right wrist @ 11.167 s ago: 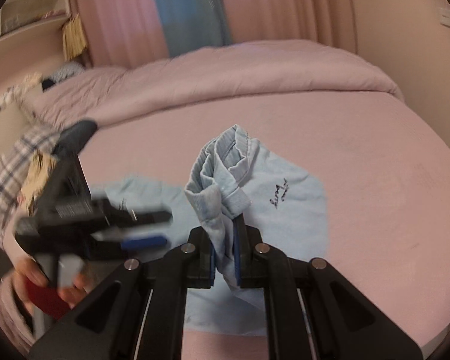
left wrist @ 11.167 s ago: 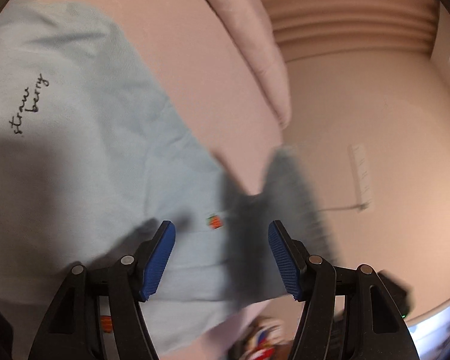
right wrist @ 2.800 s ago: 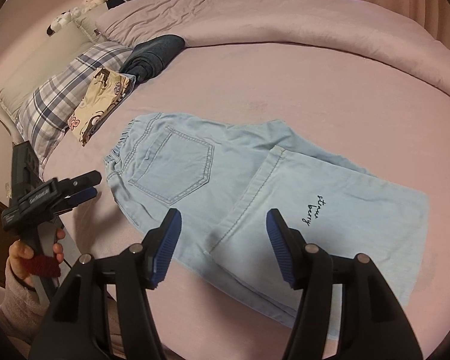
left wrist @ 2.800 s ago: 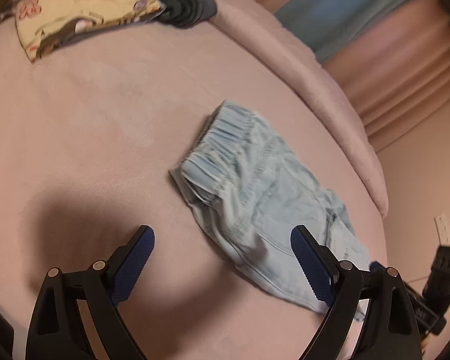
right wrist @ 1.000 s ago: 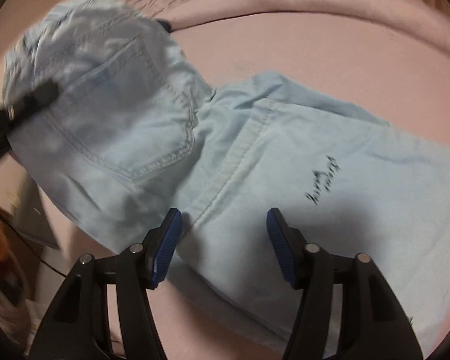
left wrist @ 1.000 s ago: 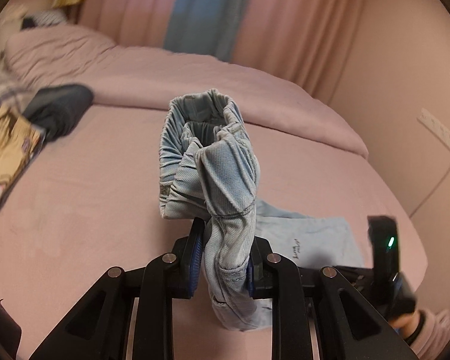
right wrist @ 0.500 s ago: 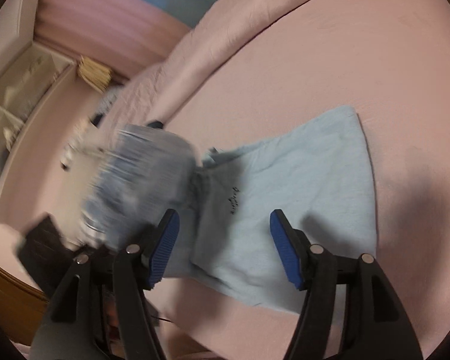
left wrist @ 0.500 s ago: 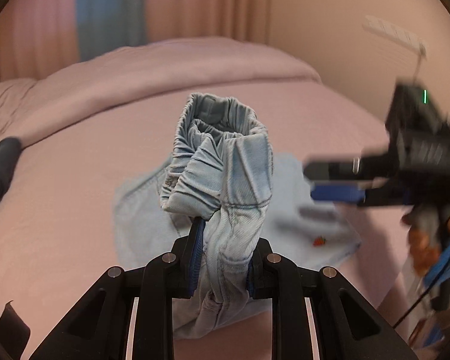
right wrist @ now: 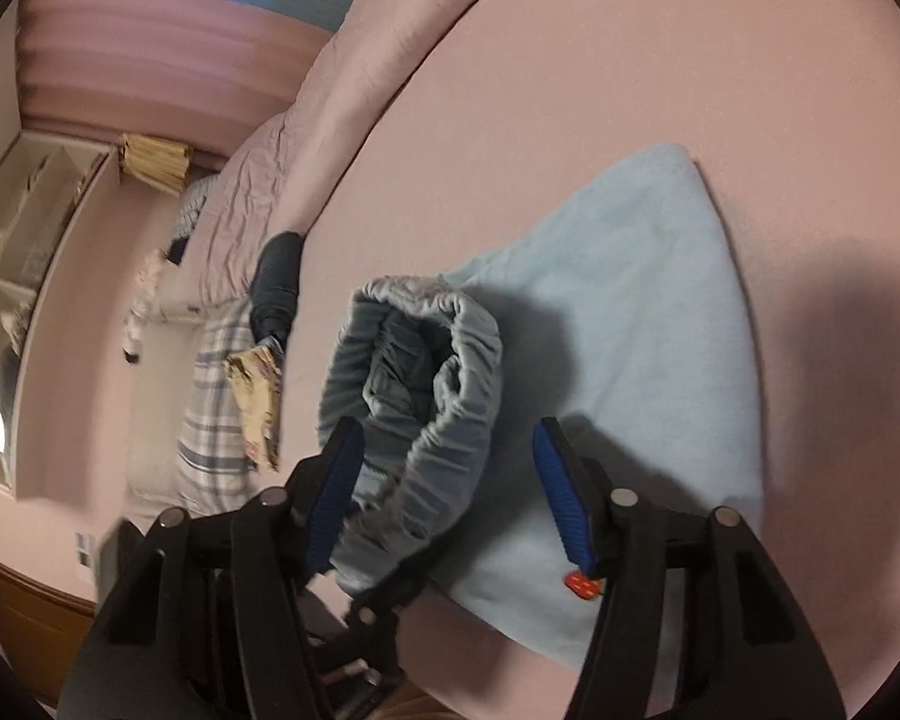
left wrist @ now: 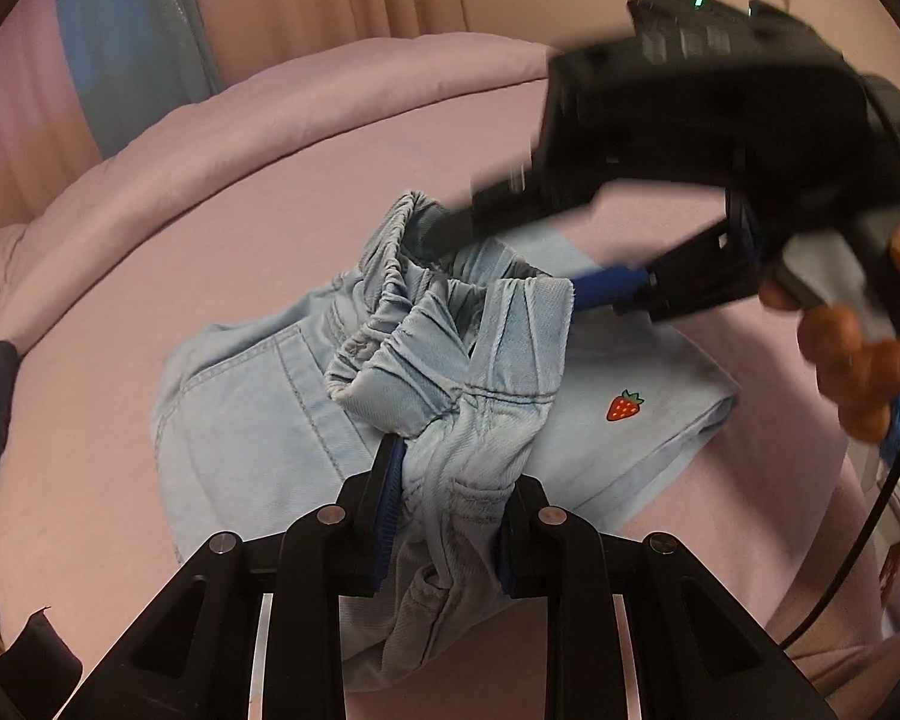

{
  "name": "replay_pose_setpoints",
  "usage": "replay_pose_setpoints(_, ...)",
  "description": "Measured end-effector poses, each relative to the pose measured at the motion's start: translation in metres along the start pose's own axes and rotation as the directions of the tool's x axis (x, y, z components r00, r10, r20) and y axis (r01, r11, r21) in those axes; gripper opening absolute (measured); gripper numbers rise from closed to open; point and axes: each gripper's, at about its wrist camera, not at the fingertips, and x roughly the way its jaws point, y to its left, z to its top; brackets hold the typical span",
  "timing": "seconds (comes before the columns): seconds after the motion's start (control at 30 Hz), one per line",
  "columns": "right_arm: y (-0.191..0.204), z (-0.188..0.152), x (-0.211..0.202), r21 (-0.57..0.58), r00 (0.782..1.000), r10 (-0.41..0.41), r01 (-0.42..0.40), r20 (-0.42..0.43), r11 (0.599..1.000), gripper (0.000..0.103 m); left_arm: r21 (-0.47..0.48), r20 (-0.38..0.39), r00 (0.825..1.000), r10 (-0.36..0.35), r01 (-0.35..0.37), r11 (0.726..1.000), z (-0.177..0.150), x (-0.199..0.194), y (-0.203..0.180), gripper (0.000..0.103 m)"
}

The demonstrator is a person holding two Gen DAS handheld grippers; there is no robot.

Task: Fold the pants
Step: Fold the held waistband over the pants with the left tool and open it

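Left wrist: pants (left wrist: 450,360) bunched, waistband raised.

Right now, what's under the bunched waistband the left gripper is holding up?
Under the raised waistband, clamped in the left gripper, lie the pants' flat legs with a strawberry print, on the pink bed. The right gripper hovers open. The fabric directly beneath the bunch is hidden.

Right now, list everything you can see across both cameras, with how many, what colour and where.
pants: one, light blue denim, lying on the bed, waistband lifted
strawberry patch: one, red, on the flat pant leg
bed sheet: one, pink, under the pants
duvet: one, pink, along the bed's far edge
curtains: pink and blue, behind the bed
plaid pillow: one, white and blue, bed's head
left gripper: black, blue pads, shut on the waistband
right gripper: black, blue pads, open around the waistband
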Motion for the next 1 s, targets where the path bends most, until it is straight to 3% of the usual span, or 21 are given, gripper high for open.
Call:
replay_pose_setpoints(0.07,0.001,0.003,-0.006,0.016,0.998,0.049,-0.05,0.037,0.999,0.06,0.009,-0.003,1.0,-0.001,0.001,1.0,0.001,0.001,-0.001,0.024)
replay_pose_setpoints(0.13,0.006,0.008,-0.01,0.031,0.995,0.084,-0.086,0.057,0.996,0.067,0.031,-0.007,1.0,0.005,-0.005,0.999,0.0,0.002,-0.005,0.024)
replay_pose_setpoints(0.2,0.014,0.012,-0.005,0.011,0.999,0.026,-0.027,0.026,1.0,0.073,0.044,-0.011,1.0,0.009,-0.009,0.999,0.0,0.003,-0.008,0.025)
replay_pose_setpoints(0.3,0.023,0.019,0.013,-0.035,0.997,-0.062,0.061,-0.039,0.998,0.072,0.034,-0.014,1.0,0.005,-0.004,0.999,0.001,0.004,-0.007,0.025)
replay_pose_setpoints(0.37,0.025,0.023,0.021,-0.062,0.992,-0.115,0.112,-0.056,0.992,0.057,0.014,-0.015,1.0,-0.005,0.005,1.0,0.002,0.004,-0.003,0.025)
replay_pose_setpoints(0.4,0.024,0.026,0.023,-0.072,0.989,-0.135,0.131,-0.052,0.989,0.037,0.001,-0.011,1.0,-0.012,0.012,1.0,0.002,0.003,-0.001,0.025)
replay_pose_setpoints(0.43,0.025,0.029,0.024,-0.079,0.99,-0.135,0.131,-0.048,0.988,0.025,-0.005,-0.006,1.0,-0.012,0.012,1.0,0.003,0.002,0.0,0.025)
replay_pose_setpoints(0.5,0.025,0.031,0.022,-0.096,0.991,-0.124,0.12,-0.044,0.988,0.018,-0.007,-0.003,1.0,-0.016,0.016,1.0,0.006,-0.002,0.0,0.025)
replay_pose_setpoints(0.77,0.037,0.035,-0.008,-0.16,0.999,-0.031,0.036,0.038,0.987,0.015,0.037,0.086,0.995,-0.042,0.039,0.999,0.023,-0.031,-0.017,0.025)
replay_pose_setpoints(1.0,0.006,0.032,-0.035,-0.098,0.995,-0.034,0.043,0.097,0.994,0.015,0.113,0.046,0.995,-0.088,0.083,0.99,0.031,-0.006,-0.053,0.025)
